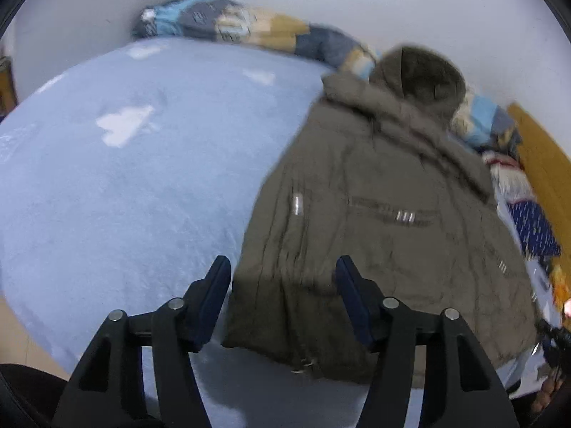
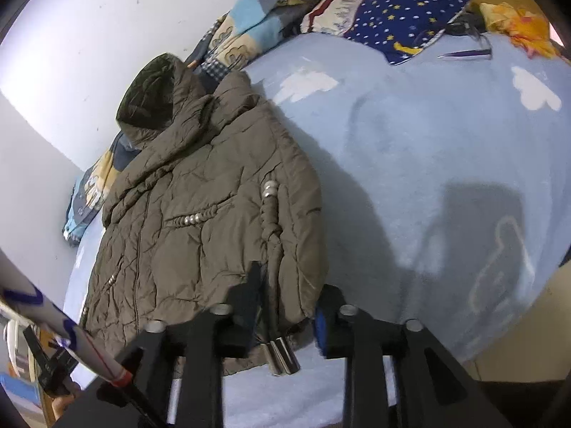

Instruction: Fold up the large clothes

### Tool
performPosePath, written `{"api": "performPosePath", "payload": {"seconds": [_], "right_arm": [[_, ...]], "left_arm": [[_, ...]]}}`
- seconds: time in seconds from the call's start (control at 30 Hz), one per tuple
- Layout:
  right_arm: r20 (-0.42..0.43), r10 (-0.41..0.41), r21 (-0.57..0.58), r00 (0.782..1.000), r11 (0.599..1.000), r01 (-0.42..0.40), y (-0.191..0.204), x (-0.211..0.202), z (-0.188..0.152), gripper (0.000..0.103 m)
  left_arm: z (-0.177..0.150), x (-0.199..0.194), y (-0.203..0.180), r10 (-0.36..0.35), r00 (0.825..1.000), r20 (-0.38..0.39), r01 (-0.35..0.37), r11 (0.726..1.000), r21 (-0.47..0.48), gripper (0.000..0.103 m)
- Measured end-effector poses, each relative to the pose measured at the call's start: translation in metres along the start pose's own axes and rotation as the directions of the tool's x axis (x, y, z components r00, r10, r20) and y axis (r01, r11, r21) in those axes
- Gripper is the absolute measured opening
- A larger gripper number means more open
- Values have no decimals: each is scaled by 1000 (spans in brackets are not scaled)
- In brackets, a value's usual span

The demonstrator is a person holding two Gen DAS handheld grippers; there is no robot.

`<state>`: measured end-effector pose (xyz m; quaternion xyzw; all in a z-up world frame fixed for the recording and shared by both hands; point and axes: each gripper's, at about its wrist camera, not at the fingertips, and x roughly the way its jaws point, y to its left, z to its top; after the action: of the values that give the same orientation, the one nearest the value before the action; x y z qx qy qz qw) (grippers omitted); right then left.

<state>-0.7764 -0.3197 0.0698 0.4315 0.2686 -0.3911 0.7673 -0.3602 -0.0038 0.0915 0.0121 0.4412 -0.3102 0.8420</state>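
Olive-brown padded jacket (image 1: pixel 374 221) lies spread flat on the pale blue bed cover (image 1: pixel 125 178), hood toward the wall, at right of the left wrist frame and left of centre in the right; left gripper (image 1: pixel 282 267) gapes wide above the hem, holding nothing; right gripper (image 2: pixel 291 292) stands open, fingers straddling the lower hem corner, contact uncertain; patterned bedding (image 2: pixel 392 18) heaped upper right.

The left gripper (image 1: pixel 282 267) is seen at the lower centre of its frame, its dark blue fingers (image 1: pixel 217 278) spread wide apart with nothing held between them. The right gripper (image 2: pixel 291 289) is seen at the bottom centre of its frame, jaws likewise parted and nothing gripped.
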Motion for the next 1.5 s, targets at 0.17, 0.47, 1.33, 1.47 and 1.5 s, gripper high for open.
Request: {"api": "performPosePath", "payload": {"seconds": [0.17,0.47,1.33,1.47,1.5], "right_arm": [[81,-55,-20,995,998,57,3,-27,5,41],[168,156,-203,974,972,-120,79,-94,30,41],[250,364,-437,897,869,-231,213,-168,84,48],[190,321,-442,928,872,-211,227,-136,94,48],[178,315,-437,932,874,-212,228,-129,97,48]], "left_arm": [[12,-36,-17,-34,997,70,31,999,44,60],[56,-114,-100,-229,964,138,202,962,187,60],[145,-152,-199,-391,900,191,319,892,321,63],[144,-72,-183,-260,956,136,216,937,276,63],[144,-45,-180,-225,967,120,187,945,266,63]]}}
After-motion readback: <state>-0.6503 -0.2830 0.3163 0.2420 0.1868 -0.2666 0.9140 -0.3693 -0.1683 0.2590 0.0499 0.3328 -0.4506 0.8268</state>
